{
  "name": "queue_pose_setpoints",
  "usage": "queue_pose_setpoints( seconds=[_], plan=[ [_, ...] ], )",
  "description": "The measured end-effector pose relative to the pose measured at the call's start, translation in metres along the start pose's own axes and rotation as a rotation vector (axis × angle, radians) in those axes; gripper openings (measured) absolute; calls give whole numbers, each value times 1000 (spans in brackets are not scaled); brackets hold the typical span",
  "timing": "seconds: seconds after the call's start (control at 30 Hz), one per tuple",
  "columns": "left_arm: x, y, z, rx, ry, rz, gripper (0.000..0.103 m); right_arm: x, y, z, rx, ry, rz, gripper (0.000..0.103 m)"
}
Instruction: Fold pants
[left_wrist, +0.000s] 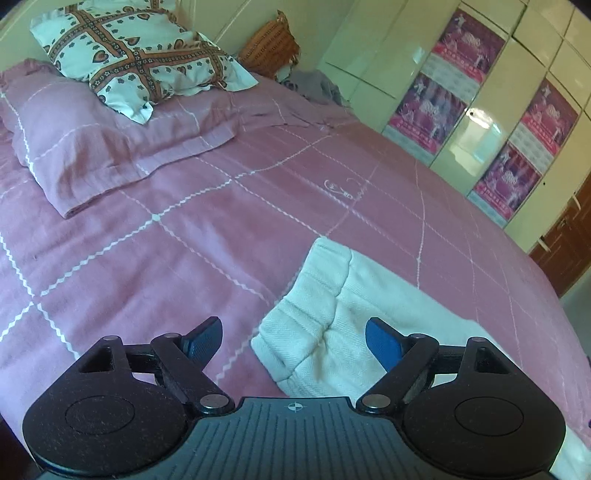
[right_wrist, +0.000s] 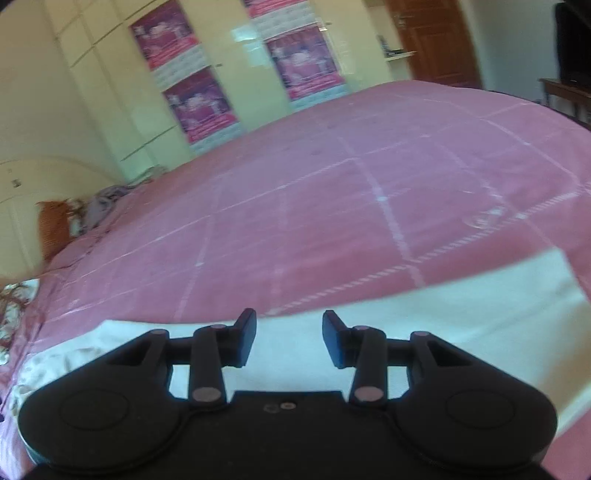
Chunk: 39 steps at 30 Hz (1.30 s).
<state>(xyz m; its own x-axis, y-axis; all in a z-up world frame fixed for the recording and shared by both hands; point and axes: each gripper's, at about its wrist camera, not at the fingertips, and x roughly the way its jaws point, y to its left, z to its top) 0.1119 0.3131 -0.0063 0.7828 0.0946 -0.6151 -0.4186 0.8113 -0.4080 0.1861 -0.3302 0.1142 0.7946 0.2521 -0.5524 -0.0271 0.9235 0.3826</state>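
We see both wrist views low and near over the pink bed (left_wrist: 221, 229), sharing white pants (right_wrist: 461, 310) and wardrobe (left_wrist: 476, 122).

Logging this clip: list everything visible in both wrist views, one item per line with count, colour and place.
pants: one, white, on the bedspread below both grippers
bedspread: one, pink with white grid lines, covering the bed
pink pillow: one, at the bed's head
patterned pillow: one, white with brown bands and hearts, on the pink pillow
woven basket: one, orange-brown, far corner by the wall
grey cloth: one heap, beside the basket
wardrobe: cream doors along the far side
posters: four, magenta, on the wardrobe doors
door: brown wood, past the wardrobe
left gripper: black, blue pads, open
right gripper: black, open
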Motion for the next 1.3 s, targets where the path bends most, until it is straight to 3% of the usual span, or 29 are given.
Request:
queue_pose_setpoints(
  seconds=[0.1,0.17,0.2,0.3,0.33,0.43,0.6,0.77,0.83,0.87,0.9,0.93,1.0,1.07,1.1,1.13,1.2,1.27,1.3],
  plan=[
    [10,-7,-7,10,-9,70,79,50,70,15,-138,45,178,40],
    [21,-6,-13,-8,2,110,56,84,111,19,-218,92,288,38],
    [28,-3,-17,-22,17,121,52,105,132,20,-255,123,329,38],
    [39,6,-25,-69,29,89,49,157,177,17,-331,207,404,38],
    [39,9,-27,-96,23,56,33,172,187,15,-346,229,421,39],
    [36,9,-32,-125,-13,46,22,206,205,9,-373,282,456,38],
    [35,7,-32,-122,-41,41,22,242,214,-2,-434,336,484,35],
    [38,4,-31,-121,-53,56,30,252,217,-6,-483,367,520,28],
    [38,4,-32,-122,-55,59,30,253,221,-7,-511,366,519,28],
    [37,4,-32,-120,-58,62,25,254,224,-8,-519,362,518,26],
    [34,3,-32,-121,-77,62,22,253,225,-9,-528,357,513,21],
    [28,0,-32,-111,-113,49,16,250,227,-10,-547,342,508,3],
    [12,-12,-32,-35,-203,51,15,239,237,-12,-606,292,497,2],
    [23,-5,-32,-70,-138,88,15,226,245,-9,-627,225,499,2],
    [34,9,-32,-147,-69,86,15,228,247,-9,-625,220,478,2],
    [38,20,-33,-202,-48,65,16,237,248,-13,-636,249,436,2],
    [37,17,-32,-163,-33,78,20,254,244,-26,-633,321,393,2],
    [30,8,-31,-98,-39,131,39,250,240,-25,-595,303,385,5],
    [24,6,-32,-90,-50,154,44,244,238,-23,-579,282,375,8]
  ],
)
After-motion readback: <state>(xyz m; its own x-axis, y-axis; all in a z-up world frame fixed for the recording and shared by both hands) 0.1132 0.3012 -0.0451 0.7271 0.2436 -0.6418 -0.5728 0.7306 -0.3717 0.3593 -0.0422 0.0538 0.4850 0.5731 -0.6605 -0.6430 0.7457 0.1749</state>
